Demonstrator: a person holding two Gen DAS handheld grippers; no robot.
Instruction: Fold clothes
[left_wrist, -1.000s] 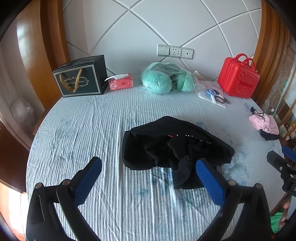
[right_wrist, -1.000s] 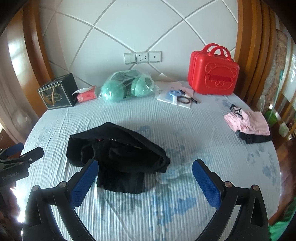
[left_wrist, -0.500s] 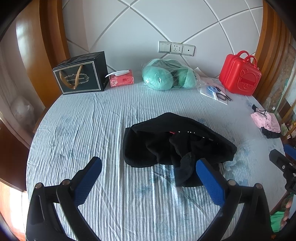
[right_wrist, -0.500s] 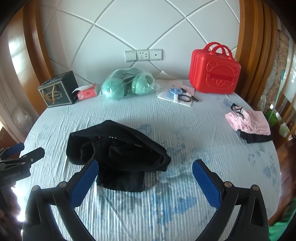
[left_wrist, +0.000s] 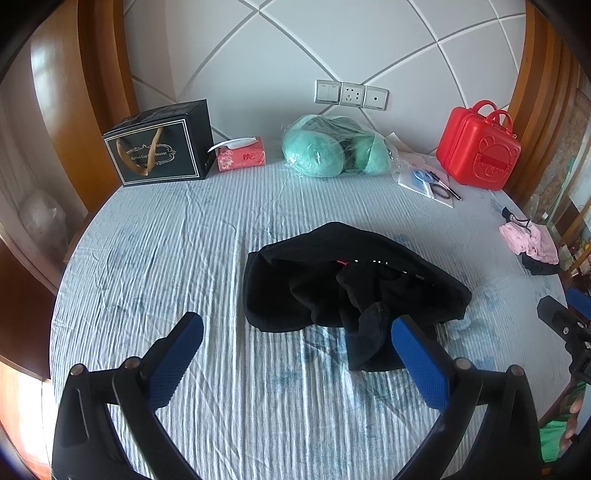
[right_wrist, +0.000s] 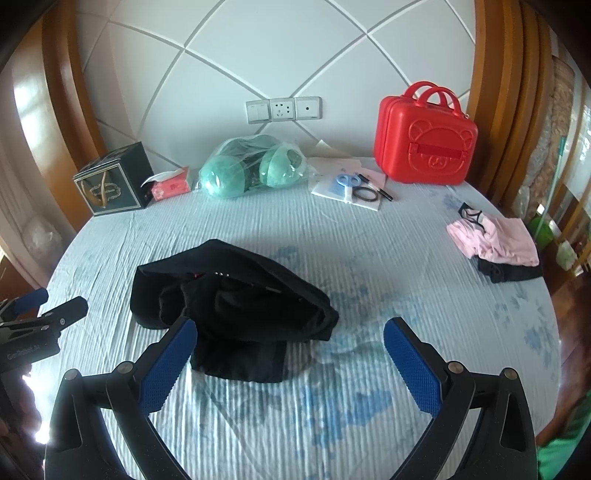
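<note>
Step in hand: the approach, by my reading. The black garment (left_wrist: 347, 288) lies in a crumpled heap on the bed (left_wrist: 166, 236), and nothing grips it yet, so no fold has begun.
Left hand-held gripper (left_wrist: 295, 356): jaws spread wide and empty, poised above the sheet on the near side of the black garment; its right blue pad overlaps the garment's hanging near flap in that view, but contact cannot be told.
Right hand-held gripper (right_wrist: 288, 360): also spread and empty, near the black garment's near-right edge.
Where the garment lies: mid-bed, well in front of the green plush bundle (left_wrist: 332, 146) at the headboard; a pink garment (right_wrist: 495, 242) rests far to the right of it, over something dark.
Next move calls for: probably each gripper lowering to an outer edge of the black garment and pinching a single layer, then drawing the cloth flat before any fold. The heap hides which edge is which, so choosing the layer looks like the tricky part.
Change from a second ago: the black garment keeps its shape and place; both views have shifted only slightly, and both sets of jaws stay spread.
</note>
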